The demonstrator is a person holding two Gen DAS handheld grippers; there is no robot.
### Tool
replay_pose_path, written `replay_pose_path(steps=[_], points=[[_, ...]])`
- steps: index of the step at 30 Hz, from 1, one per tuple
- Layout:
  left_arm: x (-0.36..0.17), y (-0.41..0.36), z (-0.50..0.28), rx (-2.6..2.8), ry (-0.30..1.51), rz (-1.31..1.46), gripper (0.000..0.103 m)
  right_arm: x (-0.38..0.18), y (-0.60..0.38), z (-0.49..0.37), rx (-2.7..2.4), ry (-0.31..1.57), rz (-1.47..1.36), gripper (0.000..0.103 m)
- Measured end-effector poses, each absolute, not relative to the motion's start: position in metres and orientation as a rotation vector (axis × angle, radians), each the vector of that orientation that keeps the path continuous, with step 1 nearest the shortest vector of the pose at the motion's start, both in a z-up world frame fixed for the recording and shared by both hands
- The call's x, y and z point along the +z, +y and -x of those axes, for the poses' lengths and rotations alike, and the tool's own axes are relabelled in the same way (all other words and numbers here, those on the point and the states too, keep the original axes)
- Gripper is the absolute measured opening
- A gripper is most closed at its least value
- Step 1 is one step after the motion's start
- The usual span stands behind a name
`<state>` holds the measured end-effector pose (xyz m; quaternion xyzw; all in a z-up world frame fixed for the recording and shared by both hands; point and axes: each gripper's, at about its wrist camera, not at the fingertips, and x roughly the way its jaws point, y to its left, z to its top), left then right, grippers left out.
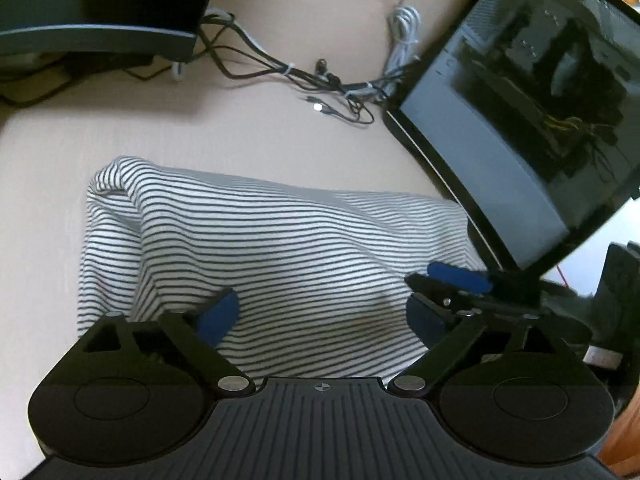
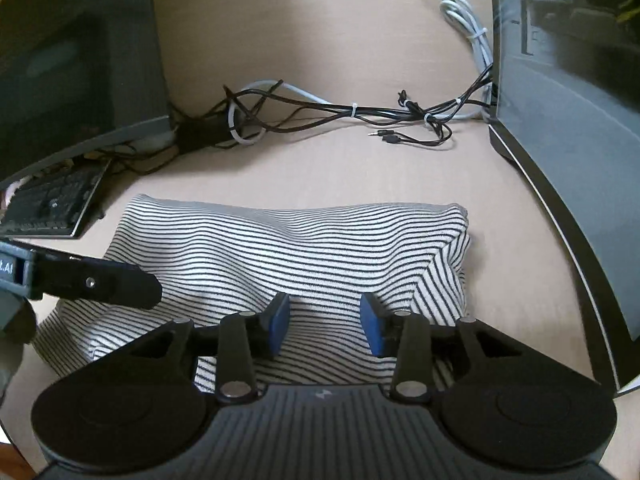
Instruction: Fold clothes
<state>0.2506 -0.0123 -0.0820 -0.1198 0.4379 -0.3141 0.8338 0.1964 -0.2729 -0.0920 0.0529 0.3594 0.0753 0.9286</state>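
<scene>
A black-and-white striped garment (image 1: 272, 256) lies folded into a compact bundle on the pale desk; it also shows in the right wrist view (image 2: 304, 256). My left gripper (image 1: 324, 316) is open, jaws wide apart, just above the garment's near edge. My right gripper (image 2: 325, 328) is open too, its blue pads (image 2: 280, 326) hovering over the garment's near right part, holding nothing. The right gripper's fingers (image 1: 452, 284) show at the right of the left wrist view, and the left gripper's finger (image 2: 104, 280) shows at the left of the right wrist view.
A dark computer case (image 2: 576, 128) stands at the right, close to the garment. A bundle of black and white cables (image 2: 352, 114) lies behind it. A monitor base (image 2: 80, 80) and a keyboard (image 2: 52, 204) sit at the left. The desk (image 2: 320, 24) is beige.
</scene>
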Motion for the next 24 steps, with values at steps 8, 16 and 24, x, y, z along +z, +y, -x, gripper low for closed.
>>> replay_pose_path(steps=[8, 16, 24], points=[[-0.08, -0.023, -0.25, -0.621, 0.916, 0.247, 0.103, -0.098, -0.277, -0.195, 0.176, 0.692, -0.115, 0.041], [-0.078, -0.021, -0.243, -0.595, 0.901, 0.248, 0.103, -0.098, -0.277, -0.193, 0.187, 0.687, -0.101, 0.042], [-0.07, -0.007, -0.228, -0.482, 0.901, 0.272, 0.075, -0.089, -0.275, -0.186, 0.246, 0.723, -0.213, 0.103]])
